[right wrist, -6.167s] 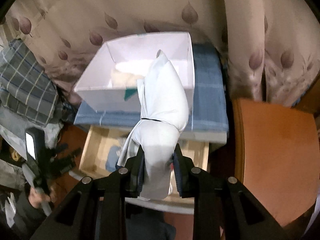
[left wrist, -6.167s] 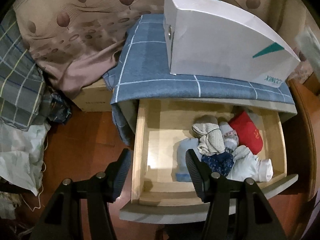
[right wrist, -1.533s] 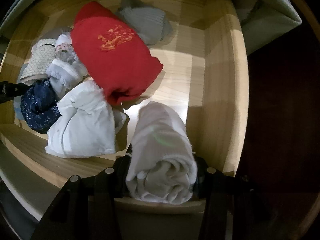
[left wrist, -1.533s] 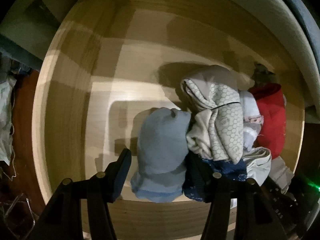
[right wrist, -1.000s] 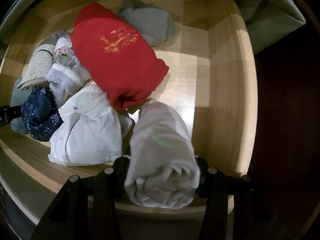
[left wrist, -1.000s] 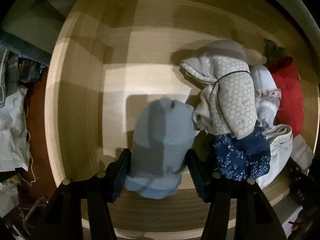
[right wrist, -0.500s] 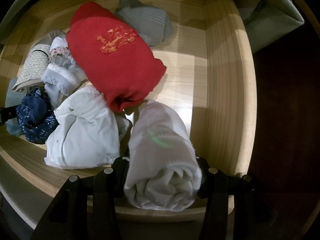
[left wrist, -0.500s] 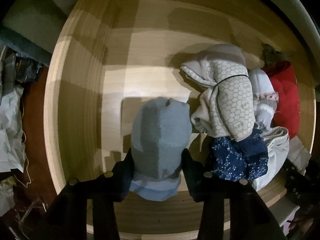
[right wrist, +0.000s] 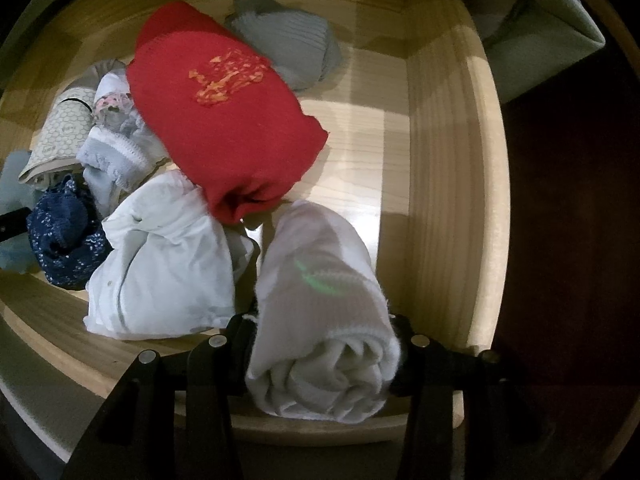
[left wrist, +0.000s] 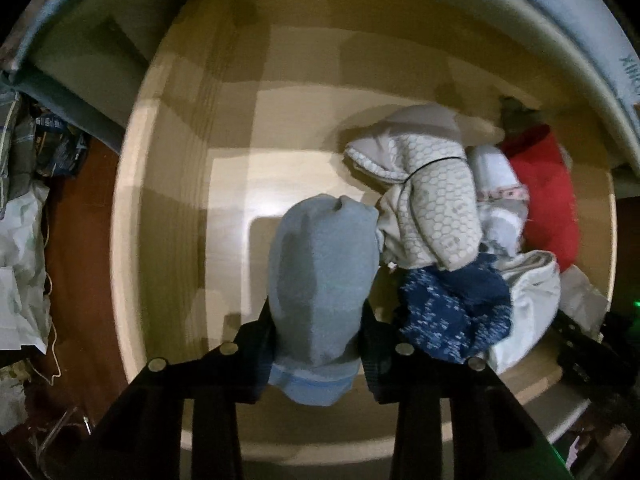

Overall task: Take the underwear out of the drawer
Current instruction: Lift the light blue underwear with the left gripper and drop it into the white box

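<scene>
Both grippers reach into the open wooden drawer (left wrist: 168,216). My left gripper (left wrist: 318,334) is shut on a light blue rolled underwear (left wrist: 322,280) and holds it just above the drawer floor. My right gripper (right wrist: 322,350) is shut on a white rolled underwear (right wrist: 324,312) near the drawer's right wall (right wrist: 448,200). Other rolled pieces lie in a heap: a red one (right wrist: 224,120), a pale white one (right wrist: 164,256), a navy speckled one (right wrist: 64,236), a honeycomb-patterned one (left wrist: 432,208) and a grey one (right wrist: 292,48).
The left half of the drawer floor (left wrist: 240,184) is bare wood. The blue cloth-covered cabinet top (left wrist: 560,20) overhangs the drawer's back. Crumpled fabric and bags (left wrist: 20,240) lie on the floor at the left. The drawer's front rim (right wrist: 300,424) is right under my right gripper.
My left gripper closed on the light blue roll and lifted it slightly. My right gripper stays clamped on the white roll, which has risen a little toward the camera.
</scene>
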`<move>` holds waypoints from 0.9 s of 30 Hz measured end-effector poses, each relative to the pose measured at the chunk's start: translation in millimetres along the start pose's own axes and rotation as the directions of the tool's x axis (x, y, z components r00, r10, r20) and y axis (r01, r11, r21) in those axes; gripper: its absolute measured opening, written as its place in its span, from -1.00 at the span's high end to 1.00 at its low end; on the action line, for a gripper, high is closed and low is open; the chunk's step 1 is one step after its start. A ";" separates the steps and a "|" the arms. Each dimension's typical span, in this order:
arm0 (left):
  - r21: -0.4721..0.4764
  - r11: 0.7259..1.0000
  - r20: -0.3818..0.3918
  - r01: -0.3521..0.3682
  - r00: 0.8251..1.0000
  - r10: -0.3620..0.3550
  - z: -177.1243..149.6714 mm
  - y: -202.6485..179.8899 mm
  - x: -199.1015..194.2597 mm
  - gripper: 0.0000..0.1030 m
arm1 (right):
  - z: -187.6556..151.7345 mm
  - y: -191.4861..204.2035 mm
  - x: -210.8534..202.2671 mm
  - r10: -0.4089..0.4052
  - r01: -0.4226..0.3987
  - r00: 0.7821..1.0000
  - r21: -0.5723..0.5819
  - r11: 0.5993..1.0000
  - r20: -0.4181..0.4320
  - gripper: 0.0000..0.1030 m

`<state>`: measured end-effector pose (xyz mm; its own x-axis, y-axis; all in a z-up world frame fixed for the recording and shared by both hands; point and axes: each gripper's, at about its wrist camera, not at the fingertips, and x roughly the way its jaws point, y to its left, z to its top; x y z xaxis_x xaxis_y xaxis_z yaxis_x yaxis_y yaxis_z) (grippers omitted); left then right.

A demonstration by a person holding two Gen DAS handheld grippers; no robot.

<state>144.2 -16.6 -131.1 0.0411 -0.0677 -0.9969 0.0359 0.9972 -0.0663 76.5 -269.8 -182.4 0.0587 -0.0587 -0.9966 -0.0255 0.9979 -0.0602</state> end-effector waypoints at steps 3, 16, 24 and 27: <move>0.010 1.000 0.030 0.011 1.000 -0.011 -2.6 0.5 -21.1 0.29 | -0.3 0.7 0.2 -0.018 0.018 1.000 -0.002 1.000 0.011 0.19; 0.054 0.998 0.181 0.045 0.982 -0.054 -19.8 16.9 -120.1 0.29 | 0.1 1.0 0.2 -0.022 0.022 1.000 0.002 1.000 0.008 0.21; 0.063 0.997 0.300 0.039 0.952 -0.057 -16.2 33.8 -188.0 0.29 | -0.6 0.2 1.0 -0.022 0.022 1.000 0.002 1.000 0.010 0.21; 0.086 0.996 0.345 0.033 0.937 -0.061 -15.0 32.3 -215.6 0.29 | -0.7 0.4 1.1 -0.022 0.022 1.000 0.003 1.000 0.010 0.21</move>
<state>121.4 30.6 81.1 0.3803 -0.1360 -0.9148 0.1233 0.9878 -0.0955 75.9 -269.5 -183.6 0.0694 -0.0807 -0.9943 -0.0209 0.9964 -0.0823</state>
